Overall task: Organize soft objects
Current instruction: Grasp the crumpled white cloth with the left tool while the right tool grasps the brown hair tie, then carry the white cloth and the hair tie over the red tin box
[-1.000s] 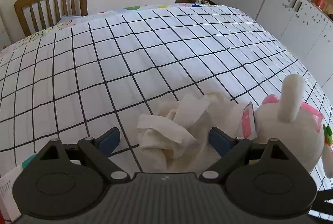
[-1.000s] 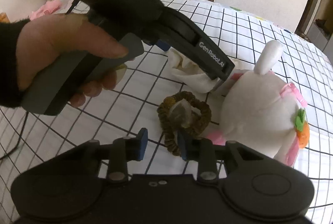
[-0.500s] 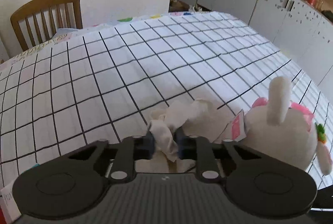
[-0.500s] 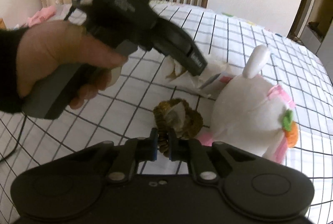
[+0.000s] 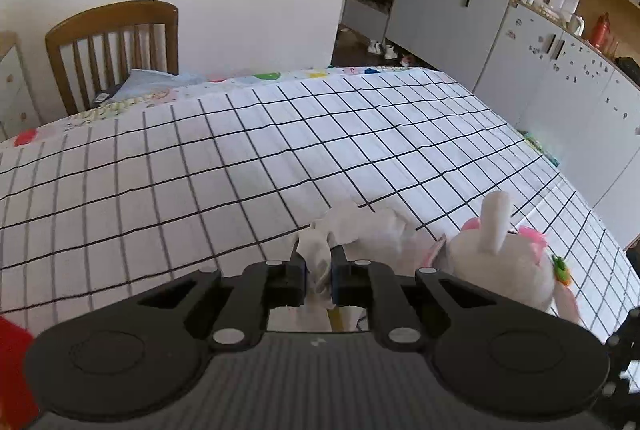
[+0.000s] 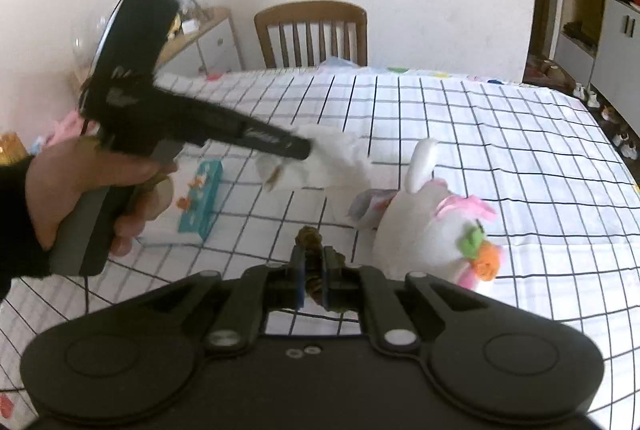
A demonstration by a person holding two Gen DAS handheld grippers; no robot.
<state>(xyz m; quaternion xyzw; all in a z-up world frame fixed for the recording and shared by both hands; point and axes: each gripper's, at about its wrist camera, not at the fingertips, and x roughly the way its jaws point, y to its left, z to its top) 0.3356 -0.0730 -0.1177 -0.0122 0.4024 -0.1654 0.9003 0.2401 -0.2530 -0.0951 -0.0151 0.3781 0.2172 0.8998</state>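
Both my grippers have closed and lifted: left gripper (image 5: 319, 270) pinches the white cloth (image 6: 332, 160), right gripper (image 6: 314, 276) the brown scrunchie (image 6: 310, 238), so both look ready for sorting.

Surface (image 5: 200, 170): white, black grid. Cloth (image 5: 360, 226): white. Bunny (image 6: 432, 222): white, pink bow, orange-green trim. Scrunchie (image 6: 310, 242): olive-brown. Box (image 6: 200, 198): teal. Tools: black.

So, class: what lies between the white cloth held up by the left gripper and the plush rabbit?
In the right wrist view, a small pink-and-white tag lies between white cloth and plush rabbit.
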